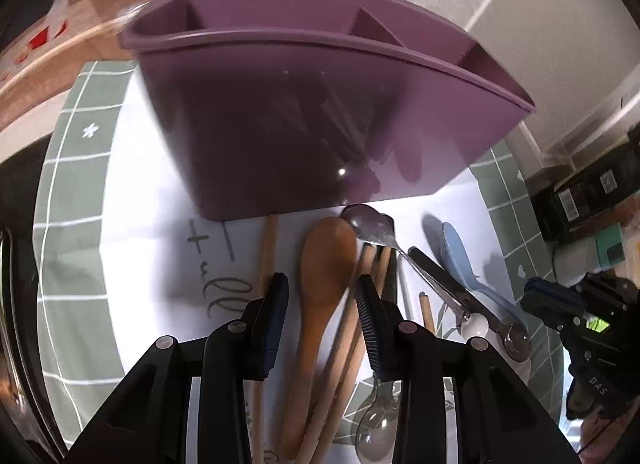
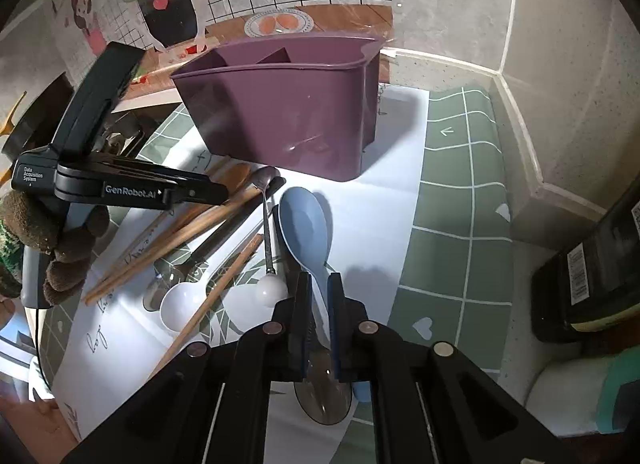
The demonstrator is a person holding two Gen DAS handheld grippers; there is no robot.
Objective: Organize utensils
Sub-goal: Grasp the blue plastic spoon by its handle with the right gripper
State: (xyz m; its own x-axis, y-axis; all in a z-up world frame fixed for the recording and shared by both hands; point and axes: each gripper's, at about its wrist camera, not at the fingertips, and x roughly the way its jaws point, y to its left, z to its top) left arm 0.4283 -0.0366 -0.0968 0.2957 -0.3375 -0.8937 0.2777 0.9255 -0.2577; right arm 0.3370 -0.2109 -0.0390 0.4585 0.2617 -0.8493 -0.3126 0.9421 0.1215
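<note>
The right gripper is pinching the blue rice paddle by its slim handle — light, stiff plastic, likely slick, so a grip low on the neck looks sensible. The paddle is lying on the white mat, just in front of the purple caddy. The left gripper is hanging partly spread over the wooden spoon, pads straddling it without pressing — rigid, light, grippy wood, best taken at the narrow handle. Chopsticks are crowding beside it.
</note>
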